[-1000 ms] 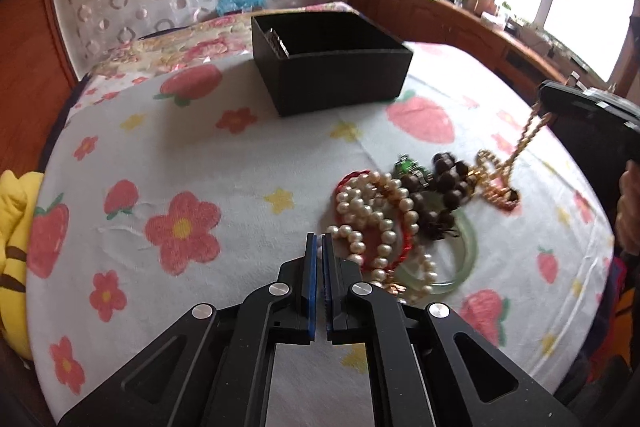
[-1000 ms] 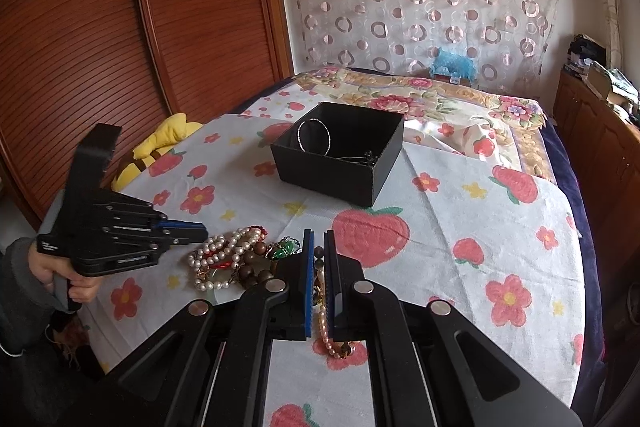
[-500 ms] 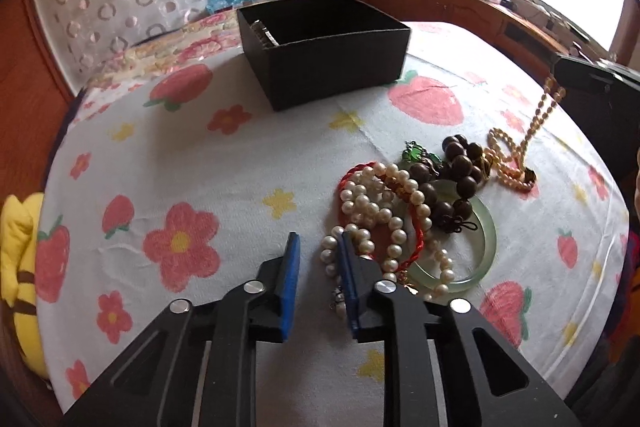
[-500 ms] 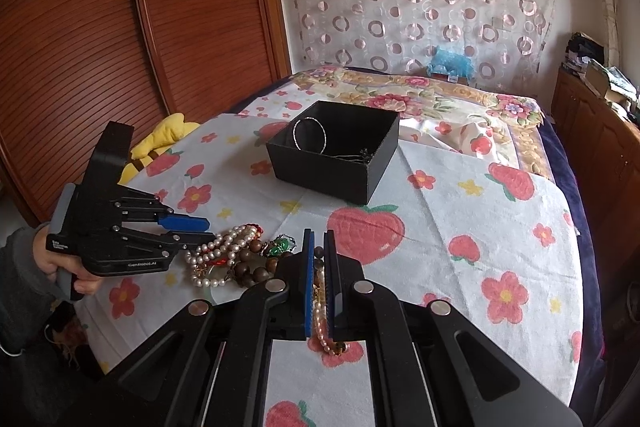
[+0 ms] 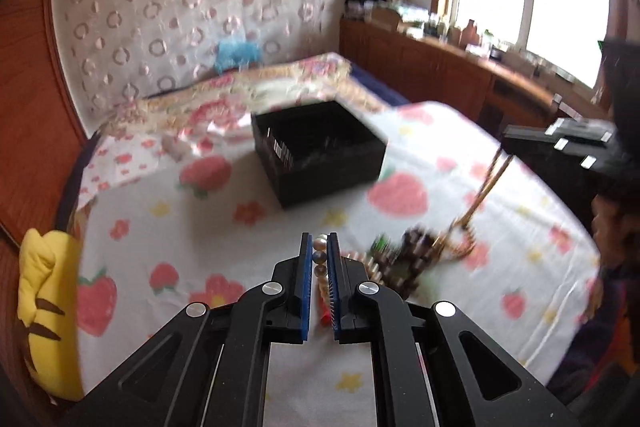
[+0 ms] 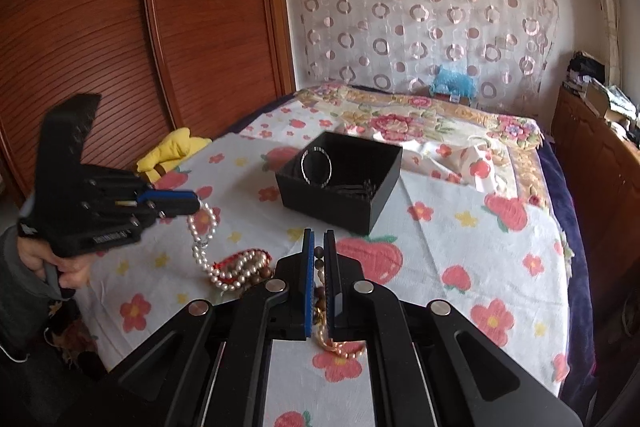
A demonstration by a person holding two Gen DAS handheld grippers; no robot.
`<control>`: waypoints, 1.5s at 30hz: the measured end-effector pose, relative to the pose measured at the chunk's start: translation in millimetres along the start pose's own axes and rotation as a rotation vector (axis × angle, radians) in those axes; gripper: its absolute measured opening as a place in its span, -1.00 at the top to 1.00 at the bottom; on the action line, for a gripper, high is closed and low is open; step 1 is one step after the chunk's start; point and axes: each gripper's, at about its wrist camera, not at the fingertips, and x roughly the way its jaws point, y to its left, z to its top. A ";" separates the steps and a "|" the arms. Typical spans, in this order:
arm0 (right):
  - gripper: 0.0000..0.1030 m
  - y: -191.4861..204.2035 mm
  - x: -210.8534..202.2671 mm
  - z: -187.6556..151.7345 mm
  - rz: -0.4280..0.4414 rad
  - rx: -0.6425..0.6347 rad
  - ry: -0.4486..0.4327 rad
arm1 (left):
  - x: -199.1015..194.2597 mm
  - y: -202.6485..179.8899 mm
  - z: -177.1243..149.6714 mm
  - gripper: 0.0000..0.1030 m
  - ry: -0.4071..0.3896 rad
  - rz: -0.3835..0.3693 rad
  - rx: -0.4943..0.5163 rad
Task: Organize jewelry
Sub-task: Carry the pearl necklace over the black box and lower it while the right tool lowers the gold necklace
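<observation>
Left claw [image 5: 319, 253]: blue pads pinched shut on the pearl strand [image 6: 206, 247], a few beads showing between them, centre of the left wrist view.
Pearl strand: hangs from that claw down to the jewelry heap [image 6: 240, 269] at lower left of the right wrist view; light, limp and slippery (a bead could roll out, I'd guess), best held across the string.
Right claw [image 6: 319, 255]: closed on the gold bead chain [image 6: 340, 345], which droops below it.
Black box [image 6: 340, 179]: upper centre, on the bed [image 6: 460, 247], apart from the heap, a bangle [image 6: 316, 165] inside.
</observation>
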 end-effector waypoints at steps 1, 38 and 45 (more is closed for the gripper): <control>0.89 0.5 -1.1 3.1 0.000 -0.002 -0.004 | -4.2 -0.7 4.7 0.88 -0.015 -0.005 -0.001; 0.89 -14.1 -2.0 138.7 0.004 -0.094 -0.190 | -38.7 14.6 170.9 0.88 -0.311 -0.023 -0.015; 0.89 -26.2 8.4 158.8 0.009 -0.092 -0.220 | -17.0 21.8 186.6 0.88 -0.310 -0.044 -0.030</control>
